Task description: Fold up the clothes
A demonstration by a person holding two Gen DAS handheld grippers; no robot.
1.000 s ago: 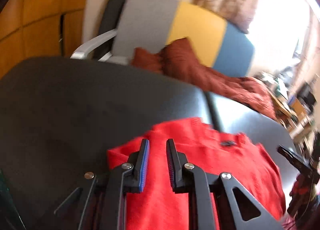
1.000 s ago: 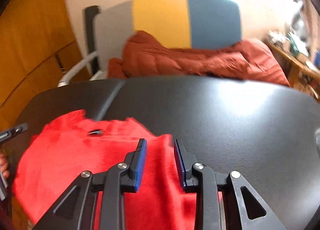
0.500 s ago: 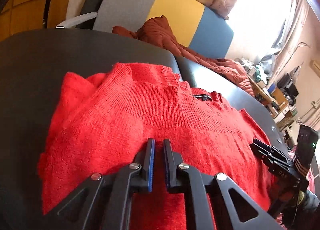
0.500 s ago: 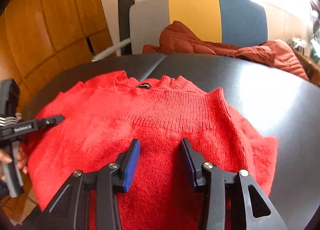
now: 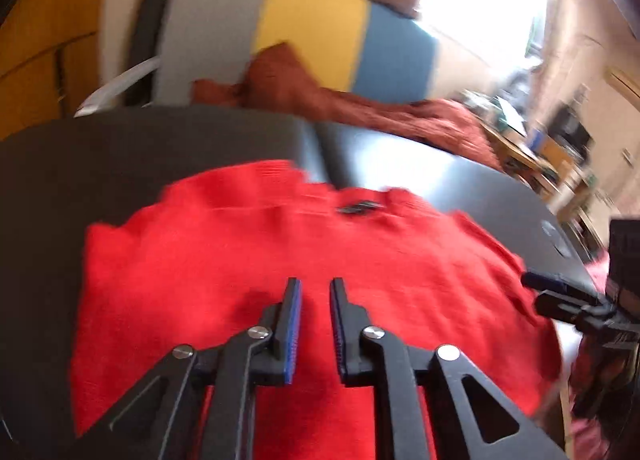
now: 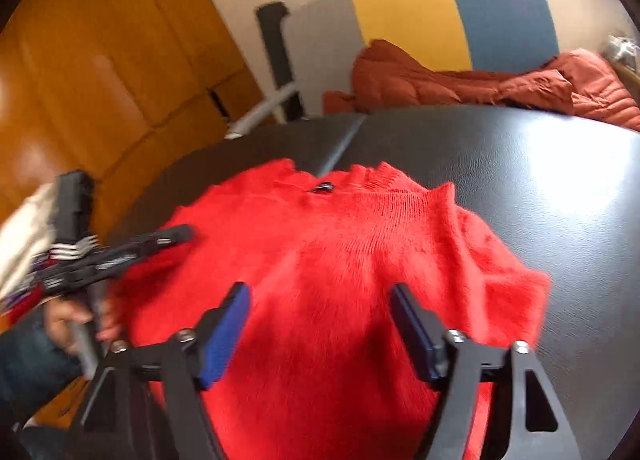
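A fuzzy red knit sweater (image 6: pixel 340 260) lies spread on the smooth black table (image 6: pixel 540 188) — both the left gripper (image 5: pixel 315 324) and the right gripper (image 6: pixel 320 324) are opening above it, pads gripping nothing.

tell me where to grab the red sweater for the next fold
Probably the right-hand corner of the red sweater, coming from the right over bare black table. That edge juts out loose and thin, while the middle lies flat. The right gripper is opening, nothing between its pads.
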